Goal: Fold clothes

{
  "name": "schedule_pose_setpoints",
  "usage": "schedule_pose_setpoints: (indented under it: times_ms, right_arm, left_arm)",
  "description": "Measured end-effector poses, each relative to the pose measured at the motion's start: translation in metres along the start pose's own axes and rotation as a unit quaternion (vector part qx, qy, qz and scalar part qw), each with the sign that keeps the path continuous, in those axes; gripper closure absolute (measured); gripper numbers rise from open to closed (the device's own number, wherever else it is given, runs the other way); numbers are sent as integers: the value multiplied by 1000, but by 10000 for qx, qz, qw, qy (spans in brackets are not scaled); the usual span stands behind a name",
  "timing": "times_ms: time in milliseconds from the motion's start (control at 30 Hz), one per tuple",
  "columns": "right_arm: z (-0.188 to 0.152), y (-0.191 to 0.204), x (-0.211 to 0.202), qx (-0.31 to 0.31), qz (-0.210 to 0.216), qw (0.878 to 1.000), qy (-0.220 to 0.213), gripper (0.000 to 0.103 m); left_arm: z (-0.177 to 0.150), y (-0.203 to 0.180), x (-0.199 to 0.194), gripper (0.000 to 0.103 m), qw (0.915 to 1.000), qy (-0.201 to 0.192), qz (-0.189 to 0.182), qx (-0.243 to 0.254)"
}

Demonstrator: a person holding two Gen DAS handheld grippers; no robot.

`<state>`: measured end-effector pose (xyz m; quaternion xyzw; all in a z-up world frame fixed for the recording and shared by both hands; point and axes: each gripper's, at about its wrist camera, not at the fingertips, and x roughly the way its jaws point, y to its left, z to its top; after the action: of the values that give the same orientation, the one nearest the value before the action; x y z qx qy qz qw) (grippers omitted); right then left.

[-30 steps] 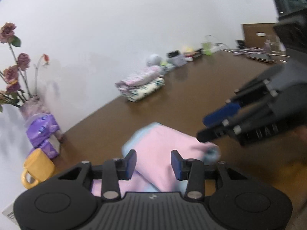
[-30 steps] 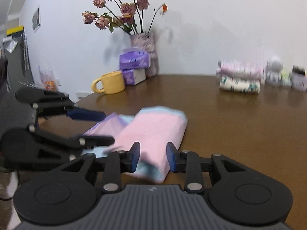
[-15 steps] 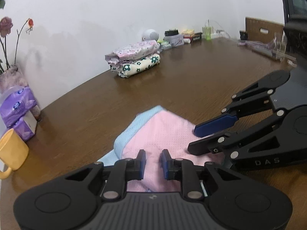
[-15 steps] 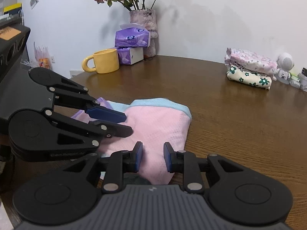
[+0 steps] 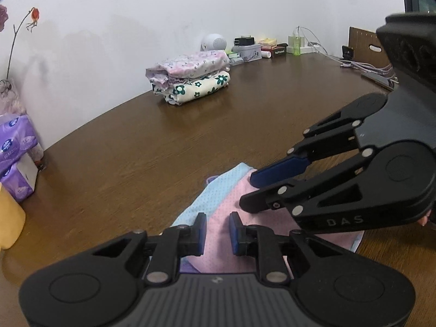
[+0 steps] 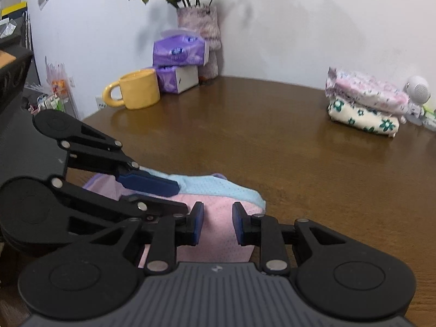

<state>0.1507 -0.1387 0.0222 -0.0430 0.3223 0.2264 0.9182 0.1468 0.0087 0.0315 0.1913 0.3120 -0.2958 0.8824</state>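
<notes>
Both of your grippers have drawn in over the pink garment (image 5: 239,234) since a second ago, when it lay further ahead of them and their jaws stood wider. Your left gripper (image 5: 216,230) now has its jaws narrowed to a small gap with pink cloth showing between the pads; whether they actually pinch it I cannot tell. Your right gripper (image 6: 218,224) is in the same state, jaws nearly together over the pink fabric just behind its blue band (image 6: 218,188), grip unclear. The garment lies bunched on the brown counter (image 5: 152,163) right under both tools, a lilac layer (image 6: 102,186) peeking out at its left. That suggests you are at the point of taking two hold points for the next fold. The grippers sit very close side by side, so they could knock together as you lift. Further off, well apart from your work, stand a folded stack (image 5: 190,76), a yellow mug (image 6: 139,88), tissue packs (image 6: 178,51) and a vase (image 6: 199,24); none blocks you.
</notes>
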Motion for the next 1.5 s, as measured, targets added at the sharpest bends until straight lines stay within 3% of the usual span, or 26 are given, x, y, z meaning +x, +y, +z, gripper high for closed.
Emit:
schedule_pose_setpoints:
  times_ms: [200,333,433,533,633,900,1100,1267,1400,1500]
  right_arm:
    - [12,-7,-4,104,22,9997,-215,79]
    - [13,-11,10,173,30,9998,-28,79]
    - [11,-15,12,305,71,9995,20,79]
    - [8,-15,-14,359,65,9989,-282,79]
    - [-3,-7,-40,305,141,9985,-438,79]
    - [-28,7,-35,317,164,9993,-107,79]
    - [-37,10,-55,404,128,9986,-300,79]
    - [-45,16,-52,461,154,9987,-170,79]
    - [-50,10,-79,831,167,9950,-525,74]
    - [-59,2,-92,1135,200,9917,-568,67]
  left_arm:
    - [7,6,0,84,9999,-109,26,-32]
    - [2,8,9,84,9999,18,-7,-102]
    - [-2,8,-8,84,9995,-212,-9,-241]
    - [-9,1,-31,83,9987,-428,-129,-230]
    - [-18,-12,-35,83,9992,-337,-207,-107]
    - [-28,-21,-38,82,9994,-279,-99,-194]
    - [-34,-26,-53,79,9991,-359,-56,-198]
    - [-39,-33,-56,79,9990,-361,52,-244]
    - [-42,-38,-87,68,9971,-704,150,-240]
    - [-46,-51,-96,65,9976,-686,70,37]
